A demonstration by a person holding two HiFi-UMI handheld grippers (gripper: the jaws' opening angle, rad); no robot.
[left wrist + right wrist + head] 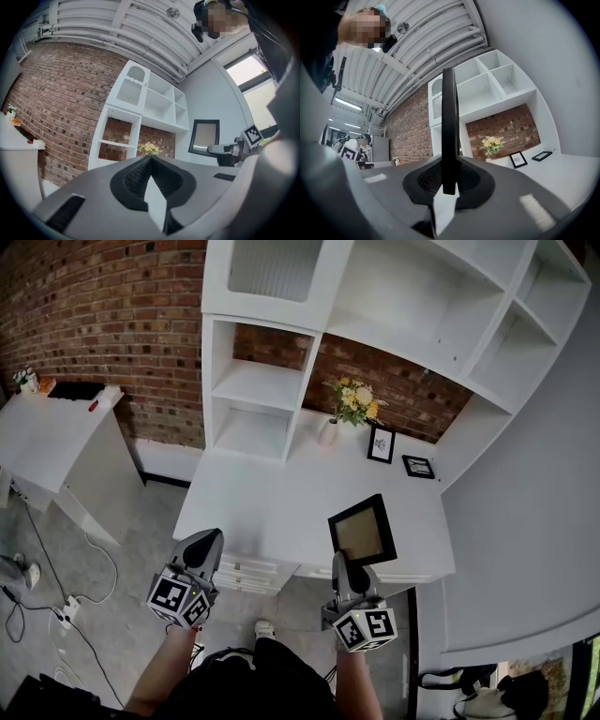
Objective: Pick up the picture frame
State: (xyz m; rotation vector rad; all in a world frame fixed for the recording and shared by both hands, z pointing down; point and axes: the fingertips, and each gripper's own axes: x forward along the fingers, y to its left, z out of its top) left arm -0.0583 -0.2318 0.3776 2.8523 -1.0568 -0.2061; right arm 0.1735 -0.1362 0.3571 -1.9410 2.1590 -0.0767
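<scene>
Picture frame (362,530) — clamped in right gripper (341,563)

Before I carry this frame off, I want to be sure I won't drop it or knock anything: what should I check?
1. Right gripper shut on the picture frame: ok, the jaws clamp its lower edge.
2. Frame lifted off the desk: ok, it hangs in the air above the front edge.
3. Grip deep enough to hold: cannot tell, only one edge is between the jaws.
4. Left gripper free to help: ok, jaws together with nothing between them.
5. Frame apart from the flower vase, the standing small frame and the flat small frame: ok.
</scene>
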